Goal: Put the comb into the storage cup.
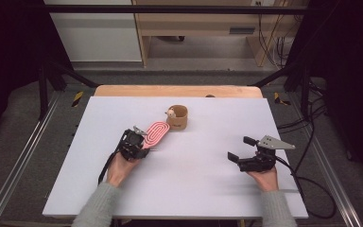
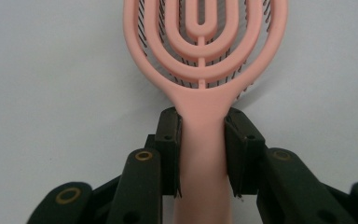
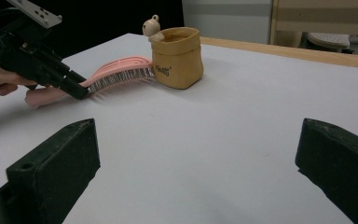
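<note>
The left gripper (image 1: pixel 139 145) is clamping the handle of a pink hairbrush (image 1: pixel 157 133), its 2 black jaws pressing on either side of the handle just below the oval head, as the left gripper view shows. The hairbrush (image 2: pixel 200 70) is lying bristles down on the white table (image 1: pixel 194 189), its head pointing toward a small tan fabric pot (image 1: pixel 177 117). Relative to that pot, the brush is sitting on the near left side, with the tip of its head just beside the pot's base; whether the 2 are touching cannot be told. In the right gripper view the bristles are facing the table and the fabric pot (image 3: pixel 177 56) is standing upright with a small round-headed figure (image 3: pixel 152 27) perched on its rim. The right gripper (image 1: pixel 241 150) is resting well apart from the pot, on the near right, with its jaws standing wide and nothing between them.
</note>
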### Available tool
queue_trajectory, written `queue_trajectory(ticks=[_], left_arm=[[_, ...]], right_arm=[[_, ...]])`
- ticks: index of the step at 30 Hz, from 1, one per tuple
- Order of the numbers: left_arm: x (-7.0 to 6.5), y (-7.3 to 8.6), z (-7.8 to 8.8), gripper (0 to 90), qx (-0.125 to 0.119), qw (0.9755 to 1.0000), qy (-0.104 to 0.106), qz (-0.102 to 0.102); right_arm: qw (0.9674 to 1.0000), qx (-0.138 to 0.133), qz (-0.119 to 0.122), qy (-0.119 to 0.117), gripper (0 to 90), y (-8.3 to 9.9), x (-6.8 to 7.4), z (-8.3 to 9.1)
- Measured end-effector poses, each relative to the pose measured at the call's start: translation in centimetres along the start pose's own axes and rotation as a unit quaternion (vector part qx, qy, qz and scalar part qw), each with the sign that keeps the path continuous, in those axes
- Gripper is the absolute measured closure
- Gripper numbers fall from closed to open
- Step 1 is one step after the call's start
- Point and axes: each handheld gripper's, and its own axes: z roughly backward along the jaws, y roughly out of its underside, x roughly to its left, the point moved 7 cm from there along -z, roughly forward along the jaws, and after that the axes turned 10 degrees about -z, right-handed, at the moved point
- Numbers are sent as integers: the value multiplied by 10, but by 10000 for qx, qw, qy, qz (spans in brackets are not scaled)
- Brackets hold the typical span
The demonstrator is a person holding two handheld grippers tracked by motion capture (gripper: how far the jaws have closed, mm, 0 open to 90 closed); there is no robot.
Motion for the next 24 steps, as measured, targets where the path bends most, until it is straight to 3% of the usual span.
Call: queue_trajectory(ticks=[9,16,24], left_arm=[[1,3,14,688,-129,9999,-14,-7],[4,9,31,688,-377,9992,-123,17],[9,17,41,688,-540,9984,-171,93]], right_arm=[[10000,-1,0,2,2,0,0,0],[10000,-2,-2,3,2,0,0,0],[10000,6,-17,6,2,0,0,0]])
